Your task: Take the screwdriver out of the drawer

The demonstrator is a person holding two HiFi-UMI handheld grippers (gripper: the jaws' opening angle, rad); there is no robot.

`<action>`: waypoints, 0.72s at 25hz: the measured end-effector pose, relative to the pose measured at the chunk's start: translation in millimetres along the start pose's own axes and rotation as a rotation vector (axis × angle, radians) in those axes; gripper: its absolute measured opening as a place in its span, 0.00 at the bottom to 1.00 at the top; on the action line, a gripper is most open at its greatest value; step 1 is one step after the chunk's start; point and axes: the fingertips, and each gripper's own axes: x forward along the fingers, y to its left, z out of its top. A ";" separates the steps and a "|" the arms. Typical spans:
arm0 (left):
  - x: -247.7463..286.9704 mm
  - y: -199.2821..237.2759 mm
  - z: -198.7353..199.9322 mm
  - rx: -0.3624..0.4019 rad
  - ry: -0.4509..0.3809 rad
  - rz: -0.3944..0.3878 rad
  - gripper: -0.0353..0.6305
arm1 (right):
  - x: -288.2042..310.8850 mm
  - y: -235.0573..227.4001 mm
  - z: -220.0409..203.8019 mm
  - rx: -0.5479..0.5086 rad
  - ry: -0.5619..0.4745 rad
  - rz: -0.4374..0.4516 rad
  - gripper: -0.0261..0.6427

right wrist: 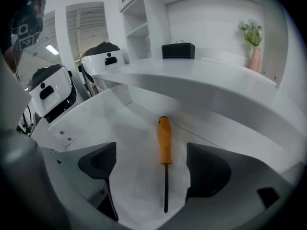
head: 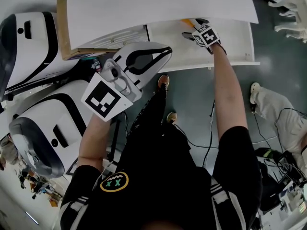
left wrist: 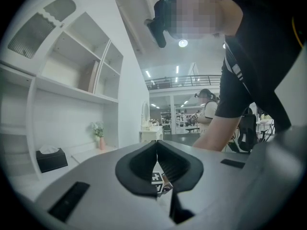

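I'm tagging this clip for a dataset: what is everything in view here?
screwdriver: one, orange handle, dark shaft, lying in the drawer between the right claw's jaws, untouched
drawer: one, white, open under the desktop
tissue box: one, black, on the desktop
vase: one, pink, with flowers, on the desktop
machines: two, white with black bands, left of the drawer
left claw: one, grey with black pads, jaws together, empty
right claw: one, grey with black pads, jaws apart over the screwdriver

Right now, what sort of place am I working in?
Probably a big indoor workshop hall with a mock home corner: white shelving, a tissue box and flower vase on the counter, a railed mezzanine under ceiling lights.
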 end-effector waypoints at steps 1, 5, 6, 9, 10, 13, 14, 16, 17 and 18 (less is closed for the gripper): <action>0.1 0.4 -0.5 0.000 0.003 -0.001 0.08 | 2.1 -1.9 -2.1 0.005 0.006 -0.003 0.74; -0.6 1.8 -3.3 -0.002 0.010 0.002 0.08 | 9.3 -4.7 -12.7 0.026 0.032 -0.002 0.71; -0.9 1.6 -4.2 -0.003 0.011 0.002 0.08 | 10.7 -4.7 -14.9 0.026 0.038 -0.003 0.71; -1.7 1.4 -6.9 -0.005 0.018 -0.003 0.08 | 13.5 -6.5 -19.1 0.020 0.050 -0.021 0.64; -1.7 1.7 -7.4 -0.007 0.019 -0.004 0.08 | 14.2 -8.1 -19.6 0.018 0.051 -0.032 0.62; -1.2 2.9 -9.3 -0.010 0.025 -0.006 0.08 | 16.4 -12.8 -19.6 0.026 0.042 -0.057 0.58; -0.9 3.0 -9.9 -0.011 0.025 -0.007 0.08 | 16.8 -13.5 -19.5 0.026 0.040 -0.060 0.58; 0.0 2.2 -11.0 -0.011 0.025 -0.008 0.08 | 16.9 -13.3 -19.4 0.022 0.038 -0.061 0.57; 0.4 1.4 -11.4 -0.011 0.025 -0.010 0.08 | 16.6 -12.8 -19.6 0.019 0.038 -0.062 0.57; 0.7 0.4 -11.6 -0.012 0.025 -0.012 0.08 | 16.3 -12.0 -19.7 0.014 0.038 -0.062 0.56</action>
